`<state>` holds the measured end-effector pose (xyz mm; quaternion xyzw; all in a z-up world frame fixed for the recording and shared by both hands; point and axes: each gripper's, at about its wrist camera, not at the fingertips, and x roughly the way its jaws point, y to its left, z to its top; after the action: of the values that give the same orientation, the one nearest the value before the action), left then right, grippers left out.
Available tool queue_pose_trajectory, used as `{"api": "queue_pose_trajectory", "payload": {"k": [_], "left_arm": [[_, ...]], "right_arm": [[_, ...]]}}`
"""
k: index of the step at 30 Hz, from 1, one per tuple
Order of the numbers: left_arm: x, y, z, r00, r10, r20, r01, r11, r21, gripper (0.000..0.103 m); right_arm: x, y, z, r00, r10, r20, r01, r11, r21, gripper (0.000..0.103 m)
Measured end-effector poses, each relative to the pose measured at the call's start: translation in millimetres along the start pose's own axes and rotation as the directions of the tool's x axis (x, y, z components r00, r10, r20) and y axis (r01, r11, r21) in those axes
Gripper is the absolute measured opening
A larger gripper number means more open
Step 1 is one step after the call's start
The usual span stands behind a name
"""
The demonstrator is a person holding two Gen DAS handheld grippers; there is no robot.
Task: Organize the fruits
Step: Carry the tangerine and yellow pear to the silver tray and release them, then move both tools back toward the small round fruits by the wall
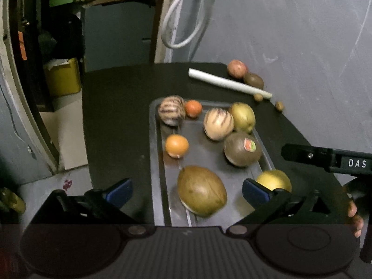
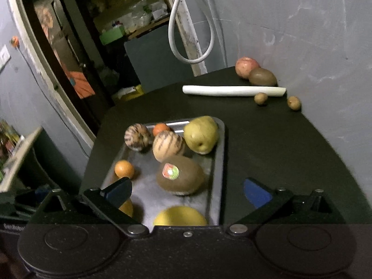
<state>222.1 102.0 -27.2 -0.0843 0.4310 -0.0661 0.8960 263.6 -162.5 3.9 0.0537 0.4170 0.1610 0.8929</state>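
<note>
Both our grippers hover spread and empty over the tray [image 1: 154, 139].
The brown fruit [image 1: 201, 190] lies between our left gripper [image 1: 187, 191] fingers; the stickered kiwi [image 2: 180, 178] between our right gripper [image 2: 188, 191] fingers.

dim room, scuffed grey wall [image 2: 302, 23], dark doorway [image 1: 65, 34], cluttered shelves [image 2: 130, 23]

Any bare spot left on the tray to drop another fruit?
Yes: the tray is bare between the near orange and the stickered kiwi. Its far end is crowded: two striped melons and a pear bunched together. The black table right of the tray is open.
</note>
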Motion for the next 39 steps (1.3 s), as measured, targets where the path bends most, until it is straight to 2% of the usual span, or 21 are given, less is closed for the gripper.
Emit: {"api": "queue_pose_trajectory", "payload": {"k": [5,14,19,25,29,32,35,39], "left_arm": [[5,-14,-3,0.998,-0.035,-0.046,0.035,0.999,0.013,0.102],[21,-48,10,0.991,-0.093,-0.095,0.099,0.993,0.061,0.102],[39,-67,24,0.984,-0.122,-0.127,0.134,0.986,0.097,0.102],[58,-87,36,0.969,-0.186,-0.162,0.204,0.974,0.100,0.102],[70,-97,47,0.964,-0.210,-0.166,0.228,0.968,0.103,0.102],[82,-103,62,0.964,-0.211,-0.160,0.232,0.965,0.123,0.102],[96,-109,82,0.969,-0.204,-0.140,0.225,0.963,0.151,0.102],[119,-118,115,0.976,-0.193,-0.106,0.210,0.958,0.193,0.102]], "right_arm": [[-8,-8,-11,0.998,-0.044,-0.052,0.042,0.998,-0.042,0.102],[-13,-44,-16,0.987,-0.106,-0.124,0.104,0.994,-0.016,0.102],[-11,-67,-13,0.971,-0.166,-0.170,0.165,0.986,-0.019,0.102],[-1,-81,-7,0.946,-0.254,-0.201,0.235,0.965,-0.113,0.102],[6,-87,0,0.939,-0.298,-0.174,0.275,0.951,-0.143,0.102],[12,-90,7,0.941,-0.313,-0.129,0.295,0.945,-0.143,0.102],[18,-89,14,0.942,-0.329,-0.066,0.317,0.937,-0.144,0.102],[28,-87,23,0.933,-0.356,0.044,0.359,0.925,-0.122,0.102]]}}
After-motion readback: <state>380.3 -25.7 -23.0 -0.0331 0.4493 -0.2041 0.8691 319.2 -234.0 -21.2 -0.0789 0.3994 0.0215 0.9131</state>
